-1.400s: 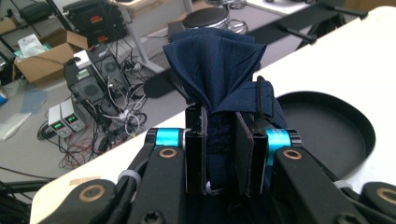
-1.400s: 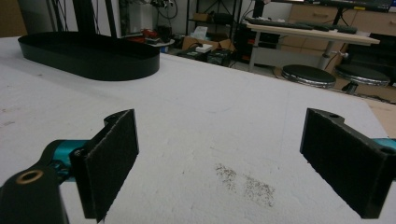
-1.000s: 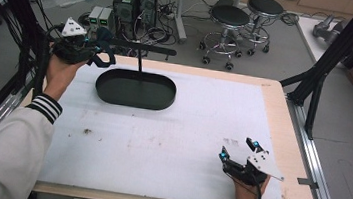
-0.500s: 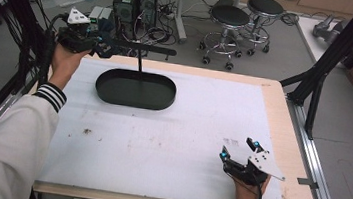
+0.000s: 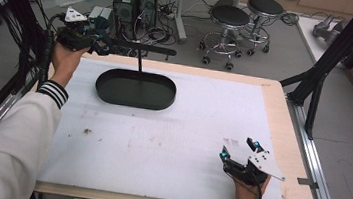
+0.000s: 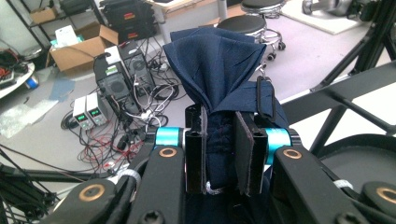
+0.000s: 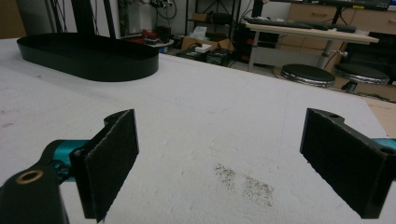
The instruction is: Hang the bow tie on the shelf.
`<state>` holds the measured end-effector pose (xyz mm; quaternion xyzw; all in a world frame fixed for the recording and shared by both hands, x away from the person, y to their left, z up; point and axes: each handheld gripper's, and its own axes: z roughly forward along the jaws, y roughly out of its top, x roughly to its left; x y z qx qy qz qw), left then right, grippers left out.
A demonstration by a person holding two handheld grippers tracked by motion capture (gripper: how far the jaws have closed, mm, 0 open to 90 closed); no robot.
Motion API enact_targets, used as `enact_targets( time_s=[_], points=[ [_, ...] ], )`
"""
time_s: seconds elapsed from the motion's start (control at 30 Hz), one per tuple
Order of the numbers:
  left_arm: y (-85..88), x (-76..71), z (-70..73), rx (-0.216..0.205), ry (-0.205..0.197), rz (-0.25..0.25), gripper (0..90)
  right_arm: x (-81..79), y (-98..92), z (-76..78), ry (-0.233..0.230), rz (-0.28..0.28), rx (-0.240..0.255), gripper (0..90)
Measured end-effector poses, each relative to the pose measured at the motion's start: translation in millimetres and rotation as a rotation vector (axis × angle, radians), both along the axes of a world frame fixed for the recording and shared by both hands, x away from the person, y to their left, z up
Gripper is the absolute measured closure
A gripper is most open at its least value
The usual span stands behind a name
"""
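Apparently mid-carry, the left hand-held gripper (image 6: 219, 156) clamps a navy cloth (image 6: 219, 70), next needing lowering into the black oval tray (image 5: 134, 97), while the right hand-held gripper (image 7: 224, 154) rests wide open.

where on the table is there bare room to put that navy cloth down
Widest free patch: the white mat between the black oval tray and the right gripper. The mat right of the tray is bare too. The tray is also empty. Tightest spot: the far left corner, where the left gripper holds the navy cloth.
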<state>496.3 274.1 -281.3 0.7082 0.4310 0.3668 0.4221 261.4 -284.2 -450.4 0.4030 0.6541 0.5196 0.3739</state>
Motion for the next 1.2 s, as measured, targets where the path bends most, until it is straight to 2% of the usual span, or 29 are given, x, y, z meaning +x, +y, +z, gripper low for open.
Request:
enact_targets(
  time_s=[0.33, 0.43, 0.57, 0.63, 0.73, 0.8, 0.87, 1.03, 1.13, 1.2],
  points=[
    [15.4, -1.4, -16.1, -0.039, 0.010, 0.046, 75.8, 0.1, 0.1, 0.0, -0.001, 0.000, 0.000, 10.5],
    [21.1, -2.8, -23.0, -0.048, 0.028, 0.055, 75.7, -0.1, 0.3, 0.0, 0.005, 0.001, 0.000, 10.5],
    [26.2, -3.7, -35.2, -0.084, 0.059, 0.064, 75.8, -0.2, 0.4, -0.1, 0.005, 0.002, -0.004, 10.5],
    [26.5, -5.0, -40.9, -0.106, 0.058, 0.065, 75.7, 0.0, 0.4, 0.0, 0.002, 0.003, -0.006, 10.5],
    [26.2, -5.7, -48.3, -0.115, 0.076, 0.063, 75.7, -0.2, 0.4, 0.0, 0.005, 0.002, -0.003, 10.5],
    [26.7, -5.7, -53.1, -0.147, 0.100, 0.062, 75.7, -0.2, 0.5, -0.1, 0.003, 0.001, -0.006, 10.5],
    [25.9, -6.0, -56.0, -0.166, 0.107, 0.061, 75.7, 0.1, 0.5, -0.1, 0.000, 0.003, -0.009, 10.5],
    [22.9, -6.8, -59.1, -0.154, 0.126, 0.053, 75.1, -0.2, 0.4, 0.0, 0.004, 0.002, -0.004, 10.5],
    [23.0, -6.4, -60.9, -0.164, 0.156, 0.041, 74.8, -0.2, 0.3, 0.0, 0.004, 0.003, -0.005, 10.5],
    [21.9, -6.3, -62.0, -0.155, 0.171, 0.031, 74.5, -0.2, 0.3, -0.2, 0.002, 0.002, -0.007, 10.5]
  ],
)
